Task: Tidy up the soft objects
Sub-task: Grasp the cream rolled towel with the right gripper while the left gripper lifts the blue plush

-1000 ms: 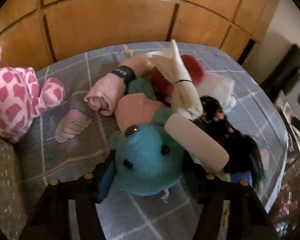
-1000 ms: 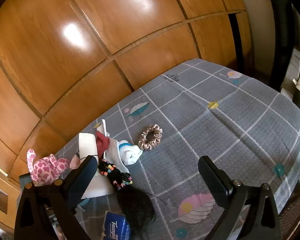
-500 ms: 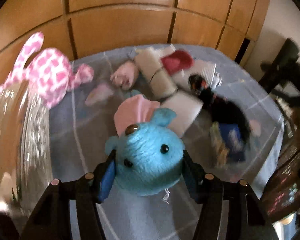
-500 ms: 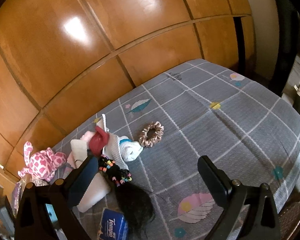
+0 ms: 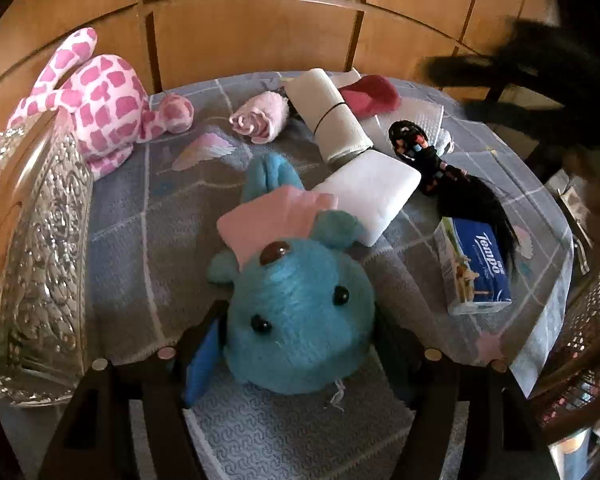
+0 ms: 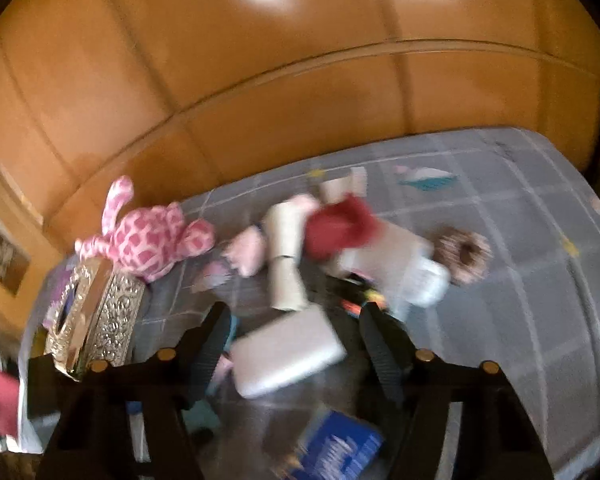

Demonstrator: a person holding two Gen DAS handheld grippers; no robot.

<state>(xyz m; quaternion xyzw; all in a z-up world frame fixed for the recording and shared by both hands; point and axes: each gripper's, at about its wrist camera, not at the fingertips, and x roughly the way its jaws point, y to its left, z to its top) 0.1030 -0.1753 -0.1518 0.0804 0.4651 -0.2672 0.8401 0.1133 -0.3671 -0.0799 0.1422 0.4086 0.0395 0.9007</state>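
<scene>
A blue plush toy [image 5: 300, 300] with a pink fin lies on the grey checked cloth [image 5: 148, 216], its head between the fingers of my left gripper [image 5: 298, 320]. The jaws are opening and stand just off the head's sides. Beyond it sit a white foam block [image 5: 368, 196], a banded beige roll [image 5: 332, 120], a pink rolled towel [image 5: 260, 120], a red cloth [image 5: 372, 96] and a pink spotted plush [image 5: 100, 96]. My right gripper [image 6: 294, 314] hovers blurred above the pile, its jaws closing with nothing gripped. The foam block [image 6: 288, 356] shows behind the gap.
A silver embossed box [image 5: 40, 248] stands at the left, close to the plush. A black beaded hairpiece [image 5: 472, 204] and a blue tissue pack [image 5: 476, 268] lie at the right. A brown scrunchie [image 6: 464, 256] and white sock [image 6: 428, 284] lie further right. Wooden panels [image 5: 260, 32] back the table.
My left gripper carried the blue plush left, away from the pile and toward the silver box, and its jaws have widened. My right gripper swung left over the pile, rolled, and its jaws narrowed.
</scene>
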